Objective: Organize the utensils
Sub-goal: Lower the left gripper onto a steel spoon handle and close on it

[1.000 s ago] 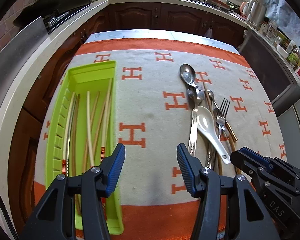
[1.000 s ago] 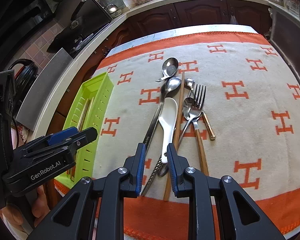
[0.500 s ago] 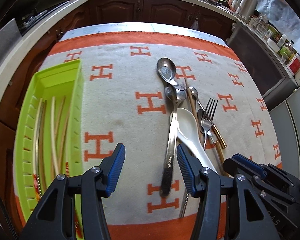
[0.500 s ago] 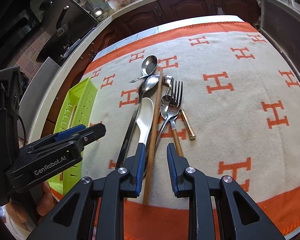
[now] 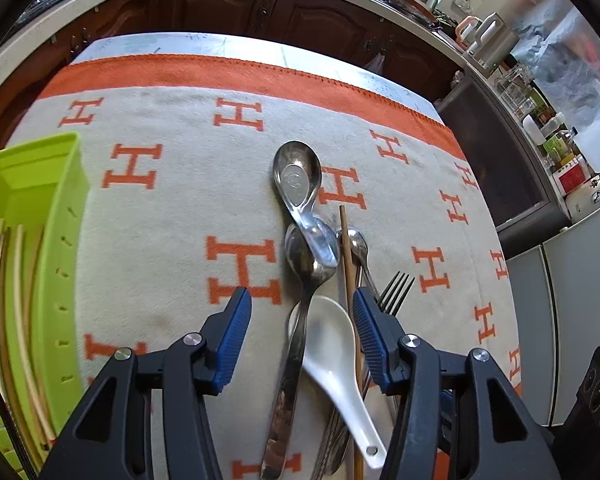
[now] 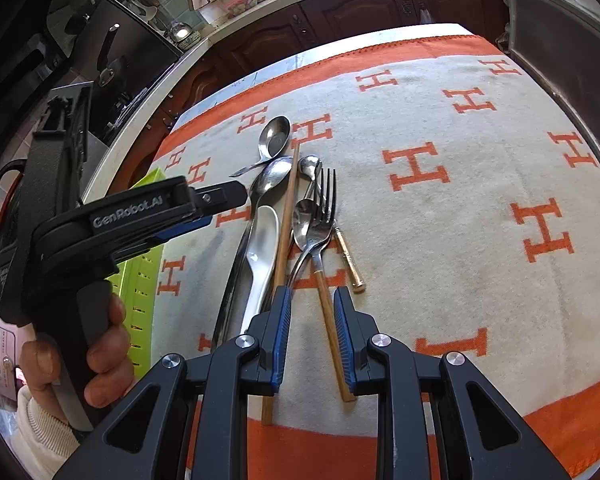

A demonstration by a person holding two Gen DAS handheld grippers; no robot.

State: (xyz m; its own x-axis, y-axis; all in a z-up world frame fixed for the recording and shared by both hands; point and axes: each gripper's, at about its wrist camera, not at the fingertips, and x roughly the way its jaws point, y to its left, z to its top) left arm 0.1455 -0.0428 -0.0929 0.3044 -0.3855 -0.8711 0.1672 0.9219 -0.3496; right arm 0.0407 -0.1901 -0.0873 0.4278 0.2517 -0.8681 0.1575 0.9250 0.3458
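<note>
A pile of utensils lies on the orange-and-cream cloth: a white ceramic spoon [image 5: 332, 344], a long steel spoon [image 5: 296, 320], a short steel spoon [image 5: 296, 176], a wooden chopstick [image 5: 350, 280] and a fork [image 5: 394, 292]. My left gripper [image 5: 302, 316] is open just above the white spoon and long spoon. My right gripper [image 6: 312, 310] is open with its jaws either side of a wooden-handled fork [image 6: 322, 232]. The white spoon [image 6: 262, 248] and chopstick [image 6: 286, 224] lie left of it. A green tray [image 5: 40, 240] holds several chopsticks.
The green tray [image 6: 140, 280] sits at the cloth's left edge, behind my left gripper's body [image 6: 112, 224]. A gold-handled utensil [image 6: 350, 260] lies right of the fork. Kitchen counters and cabinets surround the table.
My left gripper has moved right from the green tray to over the utensil pile. My right gripper has shifted right from the white spoon and chopstick to the wooden-handled fork.
</note>
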